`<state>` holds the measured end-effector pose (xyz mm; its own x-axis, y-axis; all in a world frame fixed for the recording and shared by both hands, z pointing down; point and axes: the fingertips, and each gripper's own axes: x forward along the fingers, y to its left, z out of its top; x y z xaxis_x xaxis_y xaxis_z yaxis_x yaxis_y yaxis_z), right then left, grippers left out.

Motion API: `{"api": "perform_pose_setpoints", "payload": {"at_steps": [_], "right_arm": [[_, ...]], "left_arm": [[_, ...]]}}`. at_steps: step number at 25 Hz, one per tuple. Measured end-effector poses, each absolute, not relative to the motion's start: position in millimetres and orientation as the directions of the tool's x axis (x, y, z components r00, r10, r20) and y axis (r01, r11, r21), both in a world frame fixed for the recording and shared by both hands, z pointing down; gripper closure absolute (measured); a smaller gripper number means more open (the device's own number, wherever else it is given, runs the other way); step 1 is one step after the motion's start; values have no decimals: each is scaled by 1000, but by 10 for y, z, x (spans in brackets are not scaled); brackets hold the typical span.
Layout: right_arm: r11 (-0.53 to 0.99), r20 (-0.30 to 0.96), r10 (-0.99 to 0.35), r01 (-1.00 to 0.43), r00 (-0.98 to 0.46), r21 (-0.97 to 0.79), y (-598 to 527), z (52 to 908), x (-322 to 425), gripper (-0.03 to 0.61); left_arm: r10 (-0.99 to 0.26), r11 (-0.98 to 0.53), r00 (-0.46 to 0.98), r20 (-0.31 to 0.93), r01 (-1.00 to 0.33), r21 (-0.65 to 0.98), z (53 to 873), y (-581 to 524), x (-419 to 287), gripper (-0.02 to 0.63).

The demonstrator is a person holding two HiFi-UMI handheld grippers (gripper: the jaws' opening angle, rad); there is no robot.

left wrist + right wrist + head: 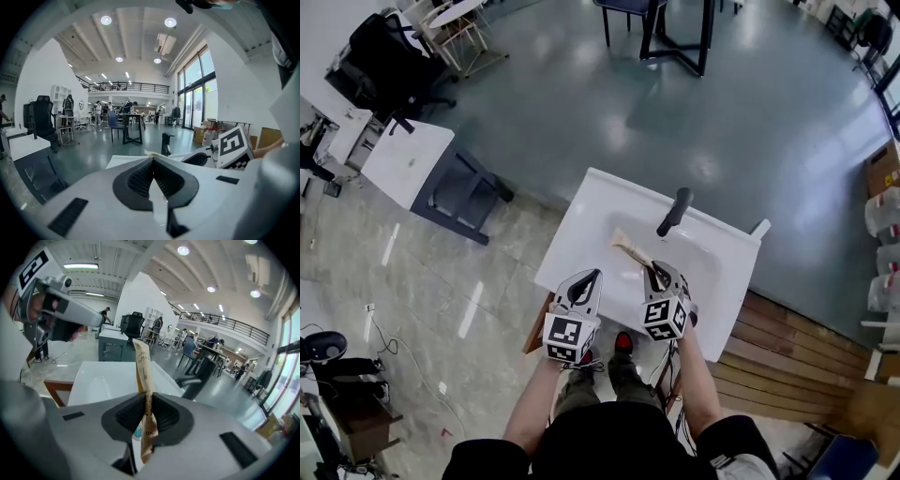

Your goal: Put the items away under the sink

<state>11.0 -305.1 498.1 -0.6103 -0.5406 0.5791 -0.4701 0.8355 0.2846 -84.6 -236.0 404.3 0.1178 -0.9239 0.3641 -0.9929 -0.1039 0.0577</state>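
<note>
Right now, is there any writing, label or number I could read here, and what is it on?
"ND": low on the tan paper packet clamped in the right gripper, seemingly part of a word.
Print higher on that packet: too blurred to read.
Marker cubes: black-and-white square patterns, no letters.
Cardboard box: too small to read.

Paper packet (630, 248) over the sink (586, 202); faucet (673, 212) behind it.
</note>
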Motion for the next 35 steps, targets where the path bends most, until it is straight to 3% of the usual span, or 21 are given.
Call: {"api": "perform_pose_setpoints", "payload": {"at_steps": [17,35], "right_arm": [[560,330,-814,-798,-478,225,-2583,3646,597,512],[281,267,-933,-951,-240,129,-1596,3420,1095,517]], "left_arm": [[-922,-300,299,246,-953,34,3412,-2154,-805,607],[-812,-544,540,222,-838,45,3403,-1679,-426,607]]}}
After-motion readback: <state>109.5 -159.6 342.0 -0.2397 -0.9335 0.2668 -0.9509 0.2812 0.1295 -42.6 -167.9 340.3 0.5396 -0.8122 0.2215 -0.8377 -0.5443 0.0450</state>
